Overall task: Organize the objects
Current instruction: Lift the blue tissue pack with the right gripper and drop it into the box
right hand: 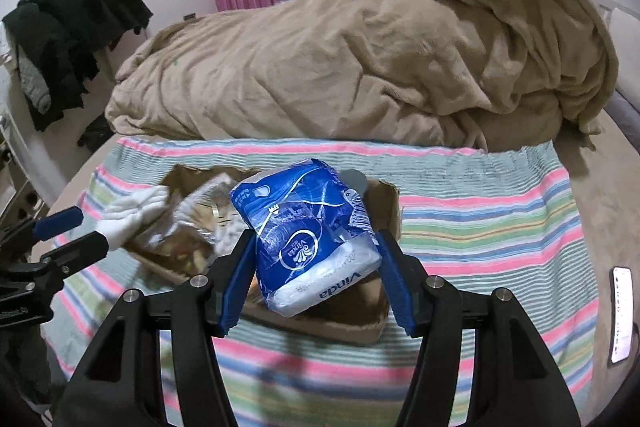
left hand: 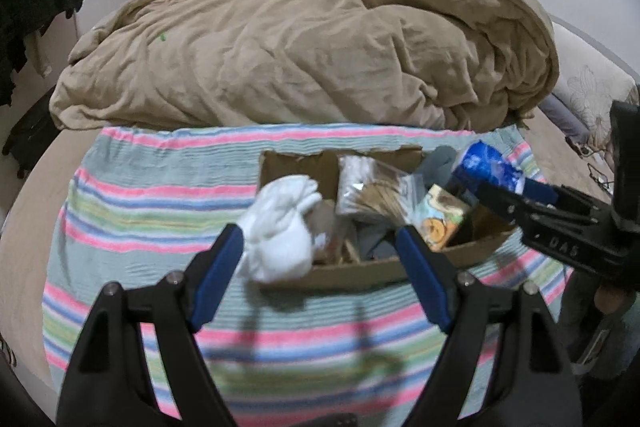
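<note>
Right gripper (right hand: 316, 267) is clamping a blue and white tissue pack (right hand: 308, 231) between its two blue pads, one pad pressing each side of the pack. The pack is hanging tilted above the right part of a cardboard box (right hand: 360, 327), which is sitting on a striped cloth (right hand: 480, 227) spread over the bed. Its plastic wrap is looking crinkled and shiny, with white printing on the blue and a white end facing the camera; the brand word is reading upside down from this view. In the left wrist view the same pack (left hand: 490, 165) is showing at the tip of the right gripper (left hand: 516, 187), over the box's right end.

Left gripper (left hand: 320, 259) is standing with its jaws spread wide and gripping nothing, just in front of the near wall of the box (left hand: 360, 273). A bundle of white cloth (left hand: 284, 231) is lying over the box's left near edge, just beyond the left blue pad; whether the pad is touching it is not clear. Inside the box, a clear bag with tan contents (left hand: 376, 191) is resting toward the middle, and a small carton with orange print (left hand: 440, 219) is leaning beside it on the right.

Behind the striped cloth, a rumpled tan blanket (left hand: 312, 51) is lying heaped across the bed.
</note>
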A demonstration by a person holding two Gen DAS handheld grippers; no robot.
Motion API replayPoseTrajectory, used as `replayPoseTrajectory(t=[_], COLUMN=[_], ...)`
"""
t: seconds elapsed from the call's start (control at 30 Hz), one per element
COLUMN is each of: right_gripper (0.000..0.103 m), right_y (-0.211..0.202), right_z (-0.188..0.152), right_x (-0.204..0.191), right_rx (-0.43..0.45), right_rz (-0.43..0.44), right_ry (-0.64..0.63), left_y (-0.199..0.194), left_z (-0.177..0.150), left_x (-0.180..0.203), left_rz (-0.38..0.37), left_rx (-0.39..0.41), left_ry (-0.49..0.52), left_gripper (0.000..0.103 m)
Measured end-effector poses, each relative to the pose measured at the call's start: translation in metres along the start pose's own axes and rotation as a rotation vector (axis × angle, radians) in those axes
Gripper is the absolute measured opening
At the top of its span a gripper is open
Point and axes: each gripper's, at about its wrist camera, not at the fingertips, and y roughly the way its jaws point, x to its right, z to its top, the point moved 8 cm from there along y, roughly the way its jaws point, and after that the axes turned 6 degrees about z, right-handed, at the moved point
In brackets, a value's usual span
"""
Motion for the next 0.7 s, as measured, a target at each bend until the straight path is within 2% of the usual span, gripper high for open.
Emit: replayPoseTrajectory(t=[0.23, 0.37, 0.5, 0.63, 0.7], right_gripper=[0.063, 0.064, 0.069, 0.084, 0.086], right_y=[0.032, 0.035, 0.033, 0.021, 0.013], right_z=[-0.013, -0.014, -0.015, -0.016, -0.016], right_x=[0.015, 0.016, 0.013, 0.006, 0.003], right_rx=[-0.04, -0.036, -0.037, -0.011, -0.002], right_rz=[-0.022, -0.026, -0.019, -0.006, -0.02], right_ry=[0.043, 0.036, 0.039, 0.042, 0.038], left_y=[0.029, 0.029, 0.02, 0.004, -0.006], left_z=[-0.004, -0.008, -0.011, -0.012, -0.014], left_x=[0.008, 0.007, 0.007, 0.004, 0.003], left_rz=[0.012, 0.012, 0.004, 0.004, 0.004], left_rx=[-0.026, -0.028, -0.027, -0.015, -0.007], left_ry=[0.023, 0.018, 0.013, 0.008, 0.007], left_gripper=[0.081, 0.081, 0.081, 0.081, 0.081])
